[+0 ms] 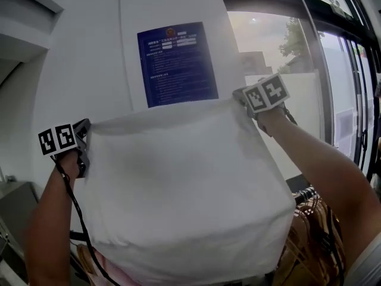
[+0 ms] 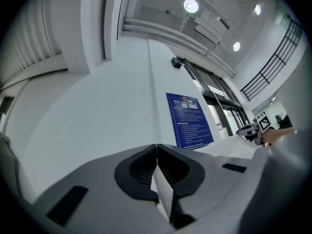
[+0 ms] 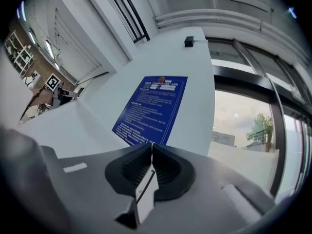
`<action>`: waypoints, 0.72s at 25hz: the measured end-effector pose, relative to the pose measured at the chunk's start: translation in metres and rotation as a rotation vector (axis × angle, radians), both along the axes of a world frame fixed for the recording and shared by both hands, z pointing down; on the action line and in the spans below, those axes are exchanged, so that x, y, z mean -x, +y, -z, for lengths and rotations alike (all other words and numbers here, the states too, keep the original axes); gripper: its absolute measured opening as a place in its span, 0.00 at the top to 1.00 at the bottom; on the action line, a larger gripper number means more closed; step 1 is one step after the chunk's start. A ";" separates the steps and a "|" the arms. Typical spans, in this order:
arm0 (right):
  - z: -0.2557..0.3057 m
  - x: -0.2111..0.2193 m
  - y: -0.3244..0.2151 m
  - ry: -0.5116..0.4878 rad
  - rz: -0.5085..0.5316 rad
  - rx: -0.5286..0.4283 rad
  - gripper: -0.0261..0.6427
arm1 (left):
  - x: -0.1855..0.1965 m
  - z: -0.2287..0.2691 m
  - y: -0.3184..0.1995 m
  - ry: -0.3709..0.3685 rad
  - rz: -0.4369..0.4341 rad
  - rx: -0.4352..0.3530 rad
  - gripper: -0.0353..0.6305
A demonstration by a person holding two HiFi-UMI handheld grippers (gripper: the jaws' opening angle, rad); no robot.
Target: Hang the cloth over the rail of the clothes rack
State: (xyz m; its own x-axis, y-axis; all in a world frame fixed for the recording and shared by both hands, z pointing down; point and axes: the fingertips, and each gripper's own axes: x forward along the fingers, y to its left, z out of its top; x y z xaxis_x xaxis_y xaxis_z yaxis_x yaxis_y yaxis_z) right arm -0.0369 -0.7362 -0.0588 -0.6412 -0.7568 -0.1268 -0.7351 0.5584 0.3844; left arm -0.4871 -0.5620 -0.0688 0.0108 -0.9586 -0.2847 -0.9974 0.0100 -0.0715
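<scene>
- Across centre of head view: white cloth (image 1: 184, 183) hangs spread like a sheet. Its top edge is stretched btwn the two grippers, lifted in front of a wall w/ a blue poster (image 1: 177, 63).
- Left gripper (image 1: 85, 133), left-centre of frame: jaws together, clamped on cloth's top-left corner. Its own view shows a thin white fold pinched btwn the pads.
- Right gripper (image 1: 243, 98), upper right of centre, sits higher than the left. Jaws likewise closed on cloth, at the top-right corner; a white strip is nipped in its view too.
- Rail itself can't be made out, as cloth blocks most of the lower frame. Hangers (image 1: 315, 210) w/ garments at lower right suggest the rack is below and right of the cloth.
- Step in hand, as I judge it: carry the spread cloth over the rail, then lower it.
- To do it well: level the two corners first so the top edge comes down square, taut, no sag mid-span.
- Take the top edge past the rail to the far side and lower so approx. half drapes each side; otherwise it will likely slide off.
- Risk: lower hem snagging on the hangers, so lift clear before moving across.
- Don't release either clamp until the cloth's weight rests on the rail, then open both together.
</scene>
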 end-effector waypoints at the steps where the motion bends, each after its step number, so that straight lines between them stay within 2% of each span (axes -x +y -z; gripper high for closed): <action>1: -0.013 0.004 -0.013 0.004 -0.003 0.031 0.95 | 0.004 -0.009 -0.015 0.013 -0.008 0.017 0.93; 3: -0.042 0.012 -0.038 0.028 -0.011 0.094 0.95 | 0.012 -0.028 -0.042 0.035 -0.020 0.059 0.93; 8: -0.120 0.024 -0.085 0.183 -0.047 0.218 0.95 | 0.027 -0.094 -0.097 0.108 -0.046 0.224 0.93; 11: -0.146 0.027 -0.096 0.175 -0.037 0.292 0.95 | 0.031 -0.129 -0.115 0.139 -0.051 0.294 0.93; 14: -0.155 0.030 -0.101 0.167 -0.041 0.324 0.94 | 0.035 -0.142 -0.124 0.132 -0.033 0.309 0.93; 17: -0.159 0.026 -0.107 0.170 -0.082 0.318 0.86 | 0.038 -0.136 -0.128 0.100 0.006 0.277 0.93; 18: -0.158 0.026 -0.109 0.165 -0.089 0.312 0.85 | 0.039 -0.134 -0.128 0.095 0.016 0.266 0.89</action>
State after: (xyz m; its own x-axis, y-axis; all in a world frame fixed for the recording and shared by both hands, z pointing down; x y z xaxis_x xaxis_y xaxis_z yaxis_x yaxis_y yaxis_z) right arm -0.0629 -0.8453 0.0990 -0.5636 -0.7964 0.2191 -0.7282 0.6043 0.3233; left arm -0.5259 -0.6902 0.0652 -0.0195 -0.9996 -0.0224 -0.9996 0.0190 0.0204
